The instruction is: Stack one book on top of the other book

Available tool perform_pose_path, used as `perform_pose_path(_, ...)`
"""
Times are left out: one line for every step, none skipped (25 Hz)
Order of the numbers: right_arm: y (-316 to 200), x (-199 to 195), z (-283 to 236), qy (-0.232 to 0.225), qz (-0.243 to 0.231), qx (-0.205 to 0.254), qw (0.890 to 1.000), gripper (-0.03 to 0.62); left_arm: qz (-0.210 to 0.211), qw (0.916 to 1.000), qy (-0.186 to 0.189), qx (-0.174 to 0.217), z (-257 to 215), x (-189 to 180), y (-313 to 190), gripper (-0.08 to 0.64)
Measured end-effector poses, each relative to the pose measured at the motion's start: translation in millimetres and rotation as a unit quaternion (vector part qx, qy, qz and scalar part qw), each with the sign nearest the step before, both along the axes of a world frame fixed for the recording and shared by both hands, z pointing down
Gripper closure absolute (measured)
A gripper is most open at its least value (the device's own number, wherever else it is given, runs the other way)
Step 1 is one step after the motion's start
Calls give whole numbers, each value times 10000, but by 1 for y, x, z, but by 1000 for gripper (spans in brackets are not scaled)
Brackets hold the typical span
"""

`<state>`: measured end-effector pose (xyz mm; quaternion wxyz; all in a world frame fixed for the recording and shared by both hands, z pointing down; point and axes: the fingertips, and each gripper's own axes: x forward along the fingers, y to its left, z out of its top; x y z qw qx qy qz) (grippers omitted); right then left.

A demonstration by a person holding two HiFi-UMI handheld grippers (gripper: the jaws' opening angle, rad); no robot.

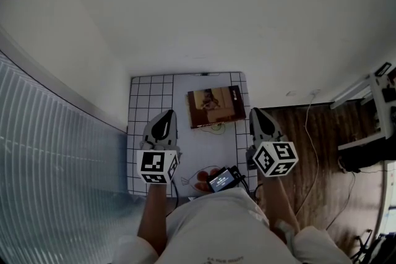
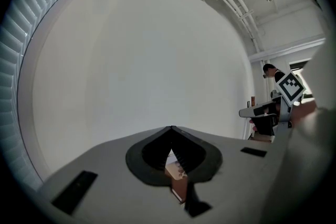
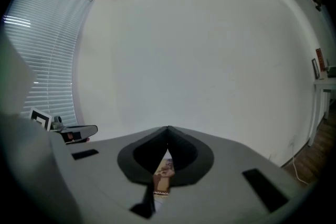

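Note:
A book with a brown picture cover [image 1: 216,107] lies flat on the small white table with a grid pattern [image 1: 148,89], right of its middle. Only that one cover shows; I cannot tell if another book lies beneath it. My left gripper [image 1: 166,115] hovers over the table left of the book, shut and empty. At the table's right edge my right gripper [image 1: 256,113] is also shut with nothing in it. In the left gripper view the book [image 2: 177,174] peeks through below the closed jaws of that gripper [image 2: 171,128]. The right gripper view shows the book [image 3: 164,171] under its closed tips [image 3: 168,128].
A white wall rises behind the table, and window blinds [image 1: 43,151] run along the left. Wooden floor [image 1: 315,151] with a white cable lies to the right, with shelving [image 1: 377,102] beyond. A small screen device [image 1: 221,179] hangs at the person's chest.

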<state>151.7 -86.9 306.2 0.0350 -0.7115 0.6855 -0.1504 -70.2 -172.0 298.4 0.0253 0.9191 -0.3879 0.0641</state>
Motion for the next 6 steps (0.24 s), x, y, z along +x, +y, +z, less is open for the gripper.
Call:
perform_pose_path(0,0,0,3,-2,-1,10000,584,5,10000,2,2,0,1,-1,552)
perform_pose_path(-1,1,1,8,-3,-3,10000,584,8,10000,-4,6,1,2,-1,552)
perform_pose_path(-1,1,1,13,-6,-5,10000,584,8,10000,-14,9,1,3,-1,552)
perform_pose_path(-1,2,1,16,-10,-5,10000,584,7,10000,-22,12,1,4,-1,552)
perform_pose_path(-2,2,2,19,-16,-4,10000,584,4,10000,-27,13,2,5,-1,552)
perform_pose_path(-2,3,2,22,-22,-2,10000,584,1,10000,-30,15,2,6,-1,552)
